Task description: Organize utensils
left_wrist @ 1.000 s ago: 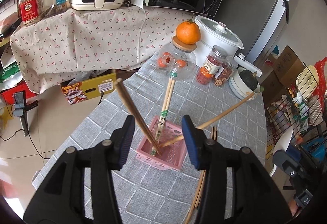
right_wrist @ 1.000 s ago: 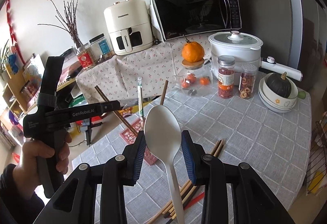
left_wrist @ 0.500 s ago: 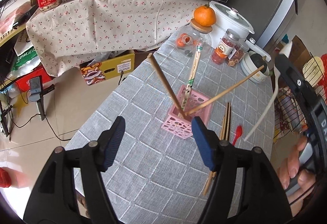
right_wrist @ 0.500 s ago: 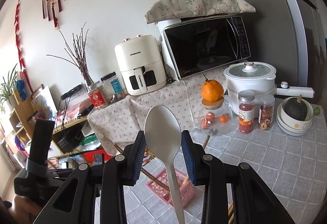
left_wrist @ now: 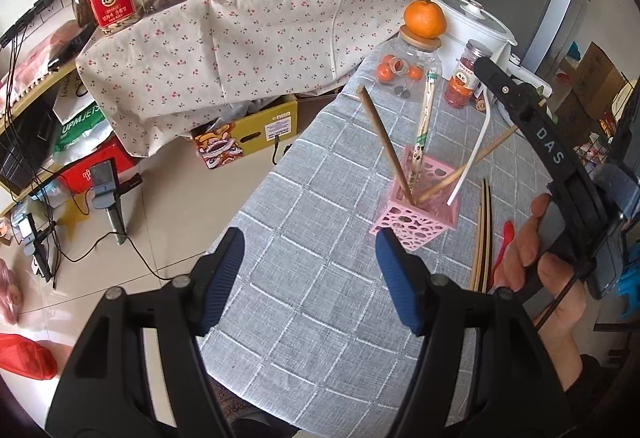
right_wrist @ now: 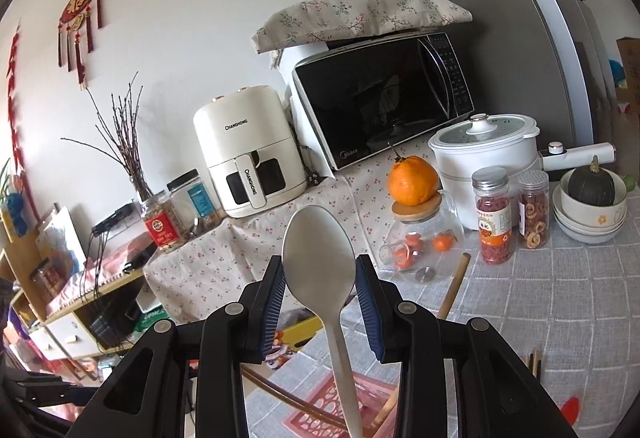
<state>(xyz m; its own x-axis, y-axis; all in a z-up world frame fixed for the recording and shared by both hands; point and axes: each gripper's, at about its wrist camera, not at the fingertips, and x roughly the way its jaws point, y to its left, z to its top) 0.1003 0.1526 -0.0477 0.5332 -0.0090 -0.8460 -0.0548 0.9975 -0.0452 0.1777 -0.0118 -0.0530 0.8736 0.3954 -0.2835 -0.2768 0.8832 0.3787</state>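
Grey checked cloth covers the table (left_wrist: 320, 278); kitchen clutter sits behind it.

Left wrist view: my left tongs (left_wrist: 310, 274) hang spread and hold nothing, short of the pink holder (left_wrist: 416, 218). That holder is a perforated plastic box, square-sided. Three wooden sticks already stand in it, leaning apart. A white spoon (left_wrist: 472, 158) hangs handle-down, its tip at the holder's rim; I judge it about to go in. Beside the holder, on its far side from my left tongs, loose chopsticks (left_wrist: 482, 234) and a small red spoon (left_wrist: 502, 250) lie flat, not yet sorted.

Right wrist view: my right tongs (right_wrist: 320, 294) pinch the white spoon's smooth, matte oval bowl by its edges. Pink holder sits below the handle.
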